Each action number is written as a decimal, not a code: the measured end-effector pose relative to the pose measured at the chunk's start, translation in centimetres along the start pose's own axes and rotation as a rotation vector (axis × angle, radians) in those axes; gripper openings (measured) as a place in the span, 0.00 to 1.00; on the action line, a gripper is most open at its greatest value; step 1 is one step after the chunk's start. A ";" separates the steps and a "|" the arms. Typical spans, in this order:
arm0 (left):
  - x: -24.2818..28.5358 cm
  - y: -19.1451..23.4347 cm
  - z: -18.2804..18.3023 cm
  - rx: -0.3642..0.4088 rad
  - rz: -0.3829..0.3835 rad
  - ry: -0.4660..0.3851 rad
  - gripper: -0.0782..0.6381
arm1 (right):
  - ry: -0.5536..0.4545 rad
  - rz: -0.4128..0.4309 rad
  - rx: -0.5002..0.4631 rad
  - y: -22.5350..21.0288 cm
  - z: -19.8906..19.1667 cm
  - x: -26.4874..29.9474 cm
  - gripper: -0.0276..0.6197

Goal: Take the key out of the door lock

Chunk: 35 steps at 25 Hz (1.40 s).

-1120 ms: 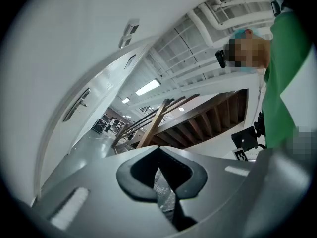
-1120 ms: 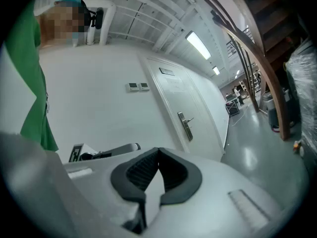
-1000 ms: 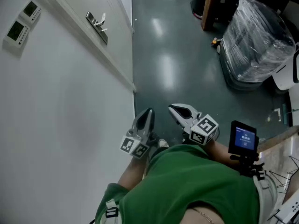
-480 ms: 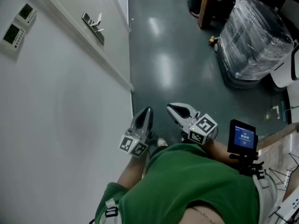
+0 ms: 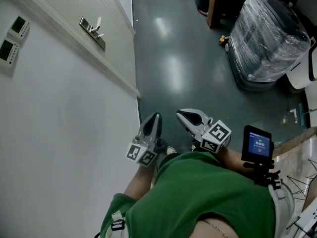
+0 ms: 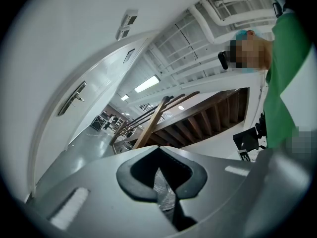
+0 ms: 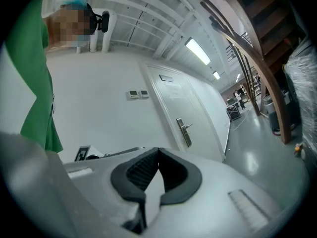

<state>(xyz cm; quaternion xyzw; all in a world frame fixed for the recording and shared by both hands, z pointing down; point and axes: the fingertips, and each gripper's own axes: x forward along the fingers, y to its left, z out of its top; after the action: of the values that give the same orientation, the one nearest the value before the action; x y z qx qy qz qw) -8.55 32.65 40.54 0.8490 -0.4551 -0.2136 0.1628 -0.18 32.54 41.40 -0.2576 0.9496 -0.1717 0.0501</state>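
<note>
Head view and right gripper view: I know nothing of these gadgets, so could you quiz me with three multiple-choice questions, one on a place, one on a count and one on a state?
1. In the head view, where is the door handle?
A. upper left, on the white door
B. lower right corner
C. lying on the floor

2. How many small wall panels sit on the wall beside the door?
A. one
B. two
C. four

3. How do the fingers of the right gripper stand?
A. wide apart
B. closed together, empty
C. clamped on a key

Answers:
1 A, the handle juts from the door at upper left.
2 B, two panels sit side by side.
3 B, the fingers' tips meet with nothing between them.
</note>
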 end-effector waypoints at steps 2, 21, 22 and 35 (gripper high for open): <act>2.2 -1.0 -0.3 0.006 0.008 0.009 0.11 | -0.018 0.010 0.017 -1.8 1.4 -1.2 0.05; 7.2 -4.8 -3.3 0.044 0.040 0.000 0.11 | 0.001 0.085 0.014 -6.7 2.4 -5.7 0.05; 7.2 -5.0 -3.2 0.035 0.034 -0.008 0.11 | 0.001 0.081 0.015 -6.9 2.3 -5.7 0.05; 7.9 -4.0 -2.9 0.028 0.054 0.006 0.11 | -0.004 0.039 0.015 -7.7 2.9 -5.4 0.05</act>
<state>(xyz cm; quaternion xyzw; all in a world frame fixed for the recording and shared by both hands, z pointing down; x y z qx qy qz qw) -0.36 28.35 39.50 0.8392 -0.4803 -0.2003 0.1580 8.66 28.14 41.42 -0.2387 0.9530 -0.1775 0.0573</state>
